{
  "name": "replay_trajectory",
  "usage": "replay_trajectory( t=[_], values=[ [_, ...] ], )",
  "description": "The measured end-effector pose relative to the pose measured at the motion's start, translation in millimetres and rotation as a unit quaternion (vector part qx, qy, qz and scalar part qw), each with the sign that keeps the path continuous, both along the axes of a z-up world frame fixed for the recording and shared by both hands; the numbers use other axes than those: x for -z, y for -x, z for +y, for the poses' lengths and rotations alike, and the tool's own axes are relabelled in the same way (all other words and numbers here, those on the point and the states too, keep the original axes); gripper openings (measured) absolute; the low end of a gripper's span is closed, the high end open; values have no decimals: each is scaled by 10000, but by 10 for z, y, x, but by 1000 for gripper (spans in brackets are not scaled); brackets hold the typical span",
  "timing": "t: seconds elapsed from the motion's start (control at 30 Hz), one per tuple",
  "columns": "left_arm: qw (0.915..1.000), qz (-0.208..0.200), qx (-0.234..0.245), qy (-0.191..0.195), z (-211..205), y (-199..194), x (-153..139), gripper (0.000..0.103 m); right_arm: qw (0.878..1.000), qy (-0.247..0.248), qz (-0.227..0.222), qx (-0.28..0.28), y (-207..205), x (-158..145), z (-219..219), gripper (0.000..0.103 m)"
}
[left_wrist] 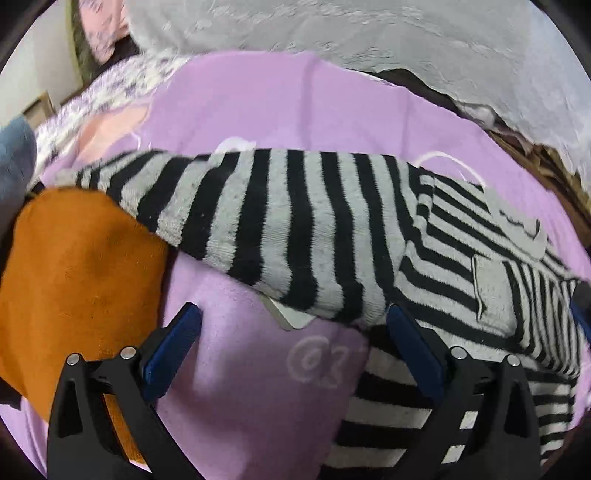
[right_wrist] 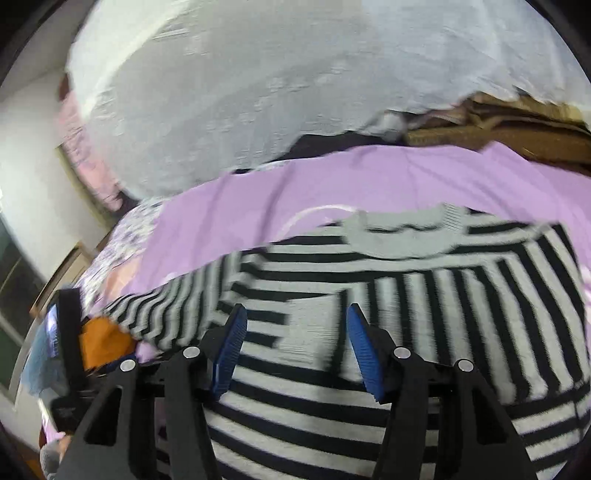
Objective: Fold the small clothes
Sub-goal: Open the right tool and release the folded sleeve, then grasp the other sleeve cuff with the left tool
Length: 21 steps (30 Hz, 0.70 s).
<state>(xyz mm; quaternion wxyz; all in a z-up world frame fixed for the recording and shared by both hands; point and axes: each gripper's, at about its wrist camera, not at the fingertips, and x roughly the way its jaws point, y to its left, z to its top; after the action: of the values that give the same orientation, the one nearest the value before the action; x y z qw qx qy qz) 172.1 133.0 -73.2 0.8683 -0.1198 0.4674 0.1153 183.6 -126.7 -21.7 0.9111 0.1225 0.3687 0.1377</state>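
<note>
A small black-and-grey striped sweater [left_wrist: 461, 254] lies on a purple cloth [left_wrist: 258, 110]. One sleeve [left_wrist: 266, 225] stretches out to the left across the cloth. My left gripper [left_wrist: 291, 314] is open and empty, just in front of that sleeve's lower edge. In the right wrist view the sweater [right_wrist: 406, 295] fills the foreground with its grey collar [right_wrist: 402, 232] at the far side. My right gripper [right_wrist: 295, 321] is open and empty, hovering over the sweater's chest. The view is blurred.
An orange cloth [left_wrist: 74, 280] lies left of the sleeve and also shows in the right wrist view [right_wrist: 103, 343]. A white lace fabric [left_wrist: 369, 33] hangs behind the purple cloth. Brown folded fabric [right_wrist: 517, 133] sits at the far right. A floral sheet [left_wrist: 110, 88] lies far left.
</note>
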Motion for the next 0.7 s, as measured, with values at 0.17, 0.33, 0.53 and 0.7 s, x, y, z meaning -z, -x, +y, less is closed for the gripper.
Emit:
replay_trajectory(
  t=[0.17, 0.33, 0.53, 0.7],
  values=[
    [10000, -2, 47, 2, 0, -23, 25, 99, 9932, 612, 839, 521, -242, 415, -62, 20],
    [9998, -51, -12, 200, 122, -77, 31, 99, 9876, 1218, 875, 463, -223, 549, 92, 21],
    [9961, -319, -331, 759, 471, -288, -10, 99, 9923, 956, 474, 622, 87, 380, -87, 44],
    [9850, -645, -503, 1519, 632, -433, -93, 99, 9934, 534, 596, 824, 138, 556, -289, 44]
  ],
)
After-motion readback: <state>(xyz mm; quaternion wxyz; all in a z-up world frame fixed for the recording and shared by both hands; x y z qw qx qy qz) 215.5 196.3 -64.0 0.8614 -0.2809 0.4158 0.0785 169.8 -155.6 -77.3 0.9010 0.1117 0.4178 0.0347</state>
